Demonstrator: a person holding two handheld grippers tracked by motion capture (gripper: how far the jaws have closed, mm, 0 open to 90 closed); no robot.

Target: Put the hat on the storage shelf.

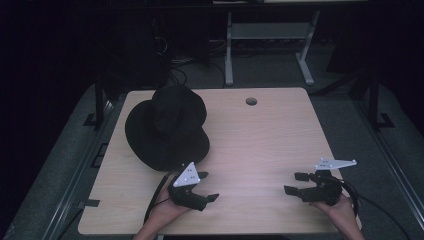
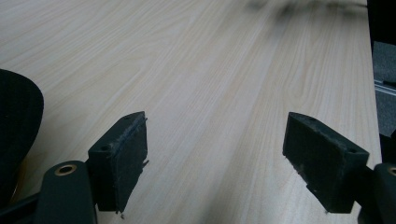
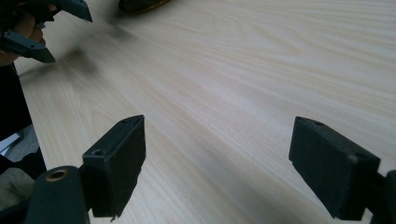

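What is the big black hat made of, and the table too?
The hat looks like soft matte cloth or felt; its brim shows a fine weave up close. The table looks like pale wood or wood-look laminate, with grain lines and a smooth, slightly shiny top.

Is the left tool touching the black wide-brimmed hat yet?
Apart. The left gripper view shows bare wood between the open left tool and the black wide-brimmed hat.

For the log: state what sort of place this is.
Probably a lab or recording workroom, not a home: a bare wooden table with a cable hole, tangled cables on the grey floor behind, and a metal bench frame. A black hat lies on the table.
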